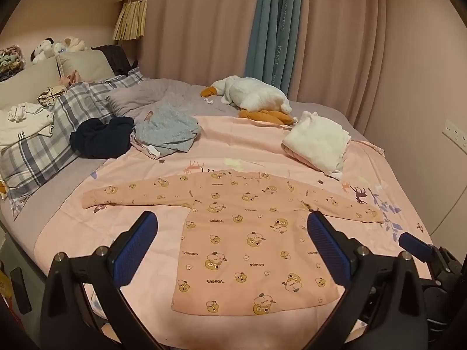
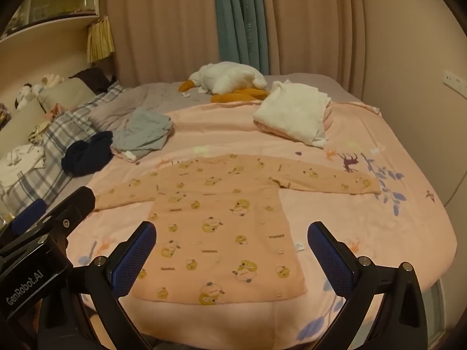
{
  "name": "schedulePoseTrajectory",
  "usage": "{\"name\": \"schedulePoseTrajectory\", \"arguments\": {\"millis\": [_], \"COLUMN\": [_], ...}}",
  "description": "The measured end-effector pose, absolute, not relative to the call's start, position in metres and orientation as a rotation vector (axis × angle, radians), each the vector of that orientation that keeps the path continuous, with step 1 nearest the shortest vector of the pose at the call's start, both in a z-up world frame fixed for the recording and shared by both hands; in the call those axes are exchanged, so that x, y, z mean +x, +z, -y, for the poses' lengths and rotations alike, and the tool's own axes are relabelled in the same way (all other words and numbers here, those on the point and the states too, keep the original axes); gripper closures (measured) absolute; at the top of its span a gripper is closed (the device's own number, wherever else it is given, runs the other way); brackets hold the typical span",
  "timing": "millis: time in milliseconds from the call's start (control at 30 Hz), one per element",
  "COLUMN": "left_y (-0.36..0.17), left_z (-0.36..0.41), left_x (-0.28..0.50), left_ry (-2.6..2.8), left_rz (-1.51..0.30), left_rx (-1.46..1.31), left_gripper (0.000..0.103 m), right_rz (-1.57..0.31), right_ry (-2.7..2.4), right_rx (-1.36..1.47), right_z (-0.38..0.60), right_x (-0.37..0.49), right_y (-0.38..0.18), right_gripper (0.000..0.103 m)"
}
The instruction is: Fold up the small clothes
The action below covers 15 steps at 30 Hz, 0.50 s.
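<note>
A small pink long-sleeved shirt (image 1: 248,233) with a cartoon print lies flat on the pink sheet, both sleeves spread out; it also shows in the right wrist view (image 2: 221,227). My left gripper (image 1: 232,221) is open and empty, held above the shirt's near half. My right gripper (image 2: 232,230) is open and empty above the shirt's hem. The right gripper's blue finger (image 1: 414,245) shows at the right of the left wrist view. The left gripper's body (image 2: 43,233) shows at the left of the right wrist view.
A folded white pile (image 1: 318,143) lies at the back right of the pink sheet (image 1: 116,227). A grey-blue garment (image 1: 169,131) and a dark navy one (image 1: 102,137) lie at the back left. A plush goose (image 1: 251,96) lies behind. Plaid pillows (image 1: 43,145) are on the left.
</note>
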<state>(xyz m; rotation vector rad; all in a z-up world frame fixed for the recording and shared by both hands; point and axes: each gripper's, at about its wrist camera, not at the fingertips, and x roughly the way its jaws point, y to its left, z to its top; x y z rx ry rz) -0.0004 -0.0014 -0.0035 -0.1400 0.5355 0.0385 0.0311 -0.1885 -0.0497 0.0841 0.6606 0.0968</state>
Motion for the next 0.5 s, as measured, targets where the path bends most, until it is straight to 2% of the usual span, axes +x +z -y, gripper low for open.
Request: {"name": "schedulePoseTrajectory", "arguments": {"millis": [500], "left_y": [-0.008], "left_z": [-0.008], "left_x": [-0.005], "left_ry": [0.067], "left_rz": [-0.537], "left_rx": [-0.128], "left_gripper": [0.000], "right_rz": [-0.659], "right_ry": [0.107], "right_rx": [0.090], "right_z": [0.189], "right_x": [0.029], "right_y": [-0.053], "right_gripper": [0.000]}}
